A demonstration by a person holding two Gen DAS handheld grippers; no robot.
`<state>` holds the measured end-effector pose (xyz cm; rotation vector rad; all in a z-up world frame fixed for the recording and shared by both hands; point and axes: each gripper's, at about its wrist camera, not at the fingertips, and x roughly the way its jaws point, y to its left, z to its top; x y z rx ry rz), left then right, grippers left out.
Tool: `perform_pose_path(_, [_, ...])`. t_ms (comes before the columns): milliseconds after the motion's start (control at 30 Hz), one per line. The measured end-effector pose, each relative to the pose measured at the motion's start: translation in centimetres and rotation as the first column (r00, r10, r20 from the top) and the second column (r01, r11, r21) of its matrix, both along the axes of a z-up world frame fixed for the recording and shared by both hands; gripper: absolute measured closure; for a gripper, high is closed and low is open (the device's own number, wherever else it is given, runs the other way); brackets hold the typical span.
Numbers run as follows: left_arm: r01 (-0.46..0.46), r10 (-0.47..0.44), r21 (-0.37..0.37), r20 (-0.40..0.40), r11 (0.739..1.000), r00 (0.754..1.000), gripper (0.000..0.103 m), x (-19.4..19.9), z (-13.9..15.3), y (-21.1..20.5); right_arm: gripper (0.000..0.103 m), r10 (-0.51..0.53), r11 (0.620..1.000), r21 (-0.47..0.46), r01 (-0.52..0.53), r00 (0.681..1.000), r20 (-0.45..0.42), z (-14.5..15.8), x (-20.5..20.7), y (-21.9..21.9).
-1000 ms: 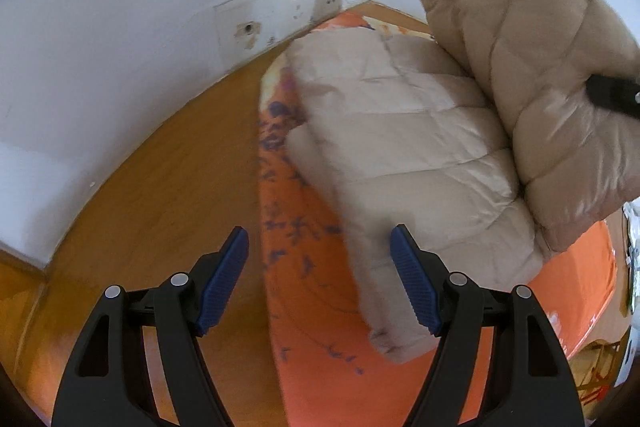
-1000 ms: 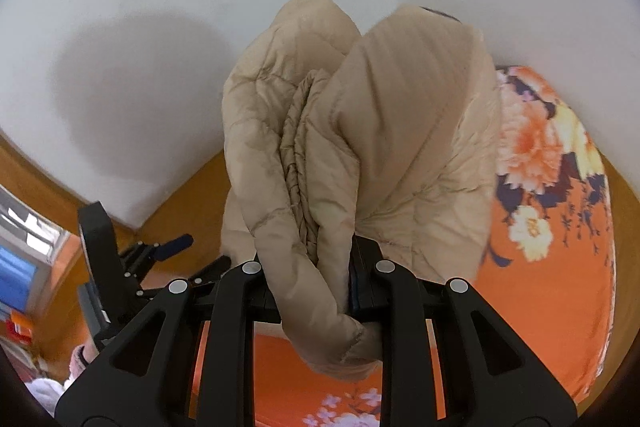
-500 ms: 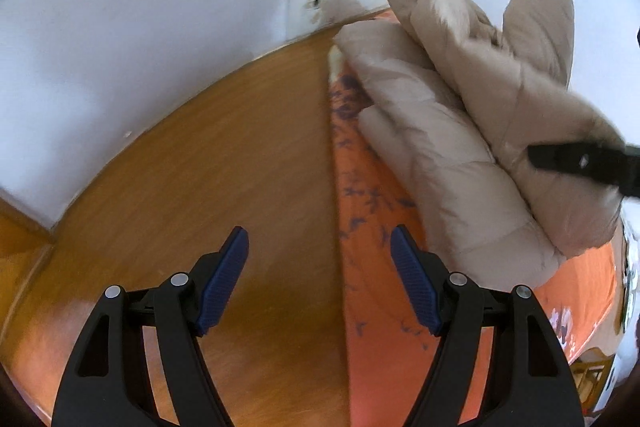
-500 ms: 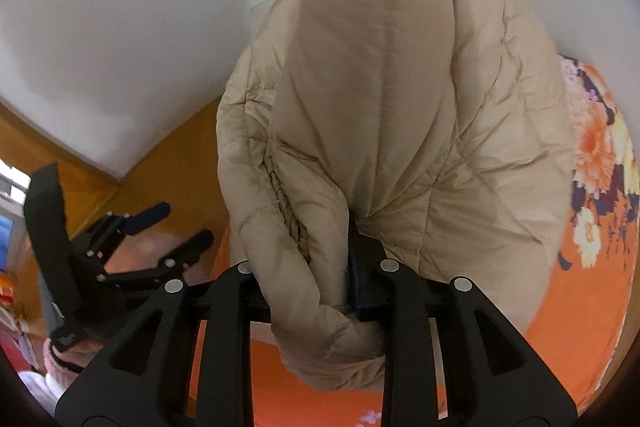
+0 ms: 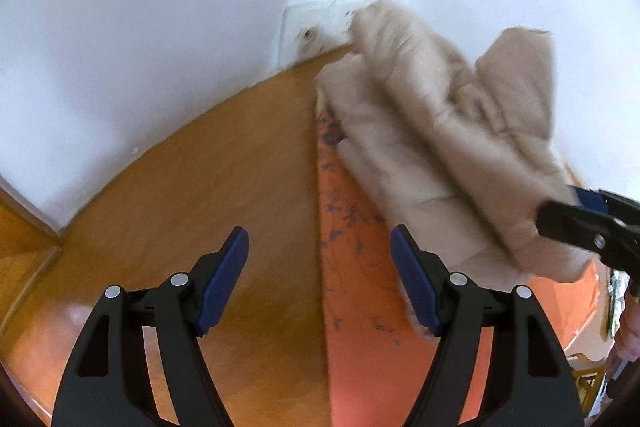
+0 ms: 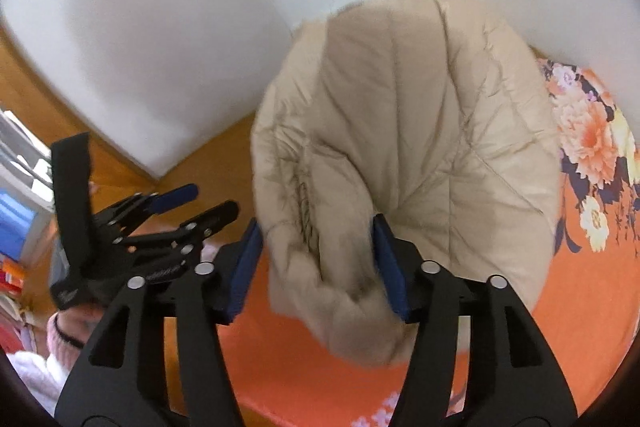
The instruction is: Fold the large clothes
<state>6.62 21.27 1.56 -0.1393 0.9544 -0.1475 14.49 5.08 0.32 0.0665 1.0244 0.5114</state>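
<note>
One beige quilted jacket (image 6: 404, 155); one orange floral cloth (image 6: 592, 291) under it; two grippers. Jacket is puffy, stitched in panels, doubled over itself into a thick bundle, lying on the cloth near the white wall (image 5: 160, 27). My right gripper (image 6: 316, 263): fingers are opening, jacket's bunched edge between them, pads not pressing. My left gripper (image 5: 320, 279): fingers wide, nothing between them, over the wooden floor (image 5: 200, 195) beside the cloth's edge.
</note>
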Motion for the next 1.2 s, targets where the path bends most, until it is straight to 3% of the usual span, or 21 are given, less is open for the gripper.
perform_pose_path(167, [0.000, 0.001, -0.026, 0.041, 1.000, 0.999, 0.030, -1.2, 2.2, -1.6, 0.037, -0.018, 0.999, 0.042, 0.016, 0.999, 0.045, 1.6, -1.7, -3.7])
perform_pose_path(400, [0.015, -0.014, -0.017, 0.098, 1.000, 0.995, 0.027, -2.1, 5.2, -5.2, 0.037, -0.142, 0.988, 0.067, 0.142, 0.990, 0.000, 0.0, -0.1, -10.6])
perform_pose_path(533, [0.035, -0.032, -0.020, 0.121, 0.999, 0.992, 0.020, -1.0, 6.7, -7.7, 0.037, -0.236, 0.967, 0.092, 0.236, 0.972, -0.015, -1.2, 2.3, -14.9])
perform_pose_path(700, [0.054, -0.051, -0.020, 0.135, 0.998, 0.989, 0.014, 3.0, 7.1, -10.4, 0.037, -0.303, 0.942, 0.138, 0.305, 0.952, -0.038, -2.5, 5.8, -18.2])
perform_pose_path(800, [0.062, -0.060, -0.005, 0.133, 0.998, 0.989, 0.014, 5.0, 6.7, -12.5, 0.037, -0.304, 0.938, 0.153, 0.310, 0.951, -0.059, -3.2, 7.3, -18.5])
perform_pose_path(933, [0.019, -0.027, 0.079, 0.103, 0.997, 0.994, 0.014, 6.6, 5.3, -13.5, 0.047, -0.233, 0.954, 0.170, 0.246, 0.968, -0.093, -4.3, 8.4, -16.7])
perform_pose_path(1067, [-0.060, 0.050, 0.127, 0.081, 0.990, 0.995, 0.014, 6.3, 4.0, -11.2, 0.048, -0.151, 0.975, 0.155, 0.158, 0.987, -0.054, -3.8, 8.4, -14.0])
perform_pose_path(1200, [-0.137, 0.134, 0.110, 0.030, 0.985, 0.991, 0.014, 5.5, 1.9, -8.0, 0.047, -0.094, 0.989, 0.116, 0.096, 0.995, -0.026, -3.7, 8.3, -11.6])
